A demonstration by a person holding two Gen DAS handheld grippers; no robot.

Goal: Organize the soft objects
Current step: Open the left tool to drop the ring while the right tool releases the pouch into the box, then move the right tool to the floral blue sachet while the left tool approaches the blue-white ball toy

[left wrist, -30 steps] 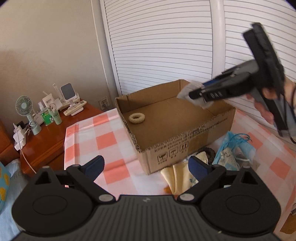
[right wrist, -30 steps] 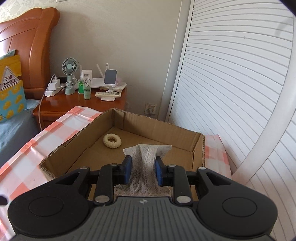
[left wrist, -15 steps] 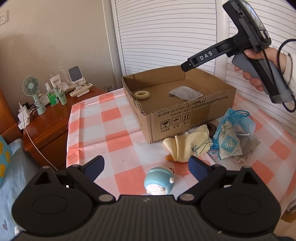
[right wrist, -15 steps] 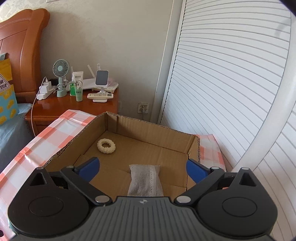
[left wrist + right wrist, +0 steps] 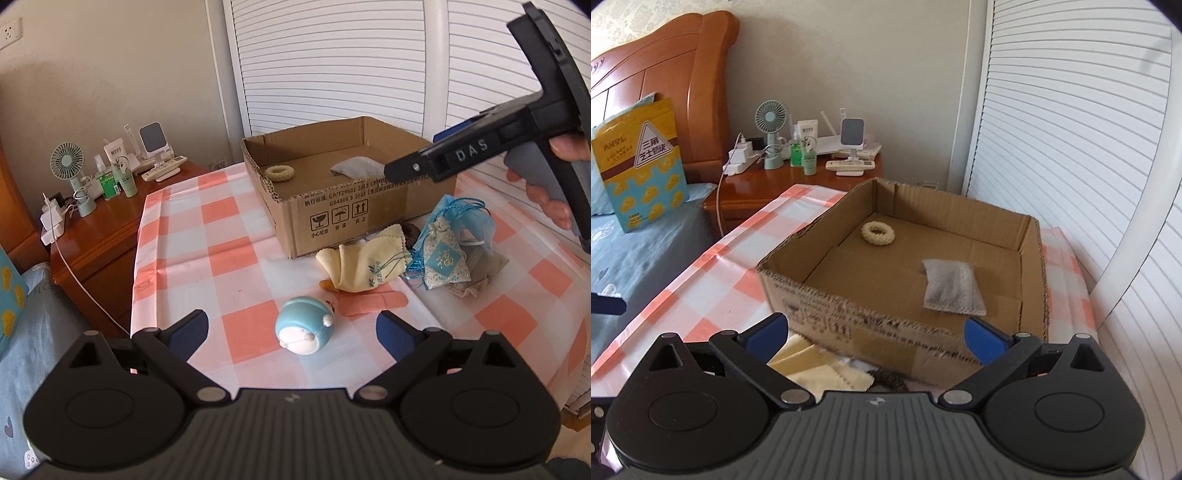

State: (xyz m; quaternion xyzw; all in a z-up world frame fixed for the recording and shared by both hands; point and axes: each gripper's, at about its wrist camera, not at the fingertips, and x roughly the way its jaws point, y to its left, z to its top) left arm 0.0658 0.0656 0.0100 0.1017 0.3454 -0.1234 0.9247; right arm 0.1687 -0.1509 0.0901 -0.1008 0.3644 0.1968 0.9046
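Note:
An open cardboard box [image 5: 295, 199] [image 5: 849, 317] stands on the checked tablecloth. Inside lie a cream ring [image 5: 279, 172] [image 5: 877, 232] and a grey sachet [image 5: 356, 167] [image 5: 951, 288]. In front of the box lie a yellow cloth [image 5: 364, 264] [image 5: 820, 369], a blue patterned pouch [image 5: 443, 258] and a blue round plush toy [image 5: 304, 325]. My left gripper [image 5: 291, 330] is open, just before the plush toy. My right gripper [image 5: 875, 332] is open and empty, above the box's near wall; it shows in the left wrist view [image 5: 410, 166].
A wooden nightstand [image 5: 110, 221] [image 5: 798, 184] at the left holds a small fan [image 5: 72, 177], bottles and a remote. A bed with a yellow package [image 5: 639, 162] lies left of the table. White slatted doors [image 5: 1071, 147] stand behind the box.
My right gripper opened and dropped the grey sachet into the box, then drew back over the near wall. My left gripper pulled back, bringing the plush toy into view.

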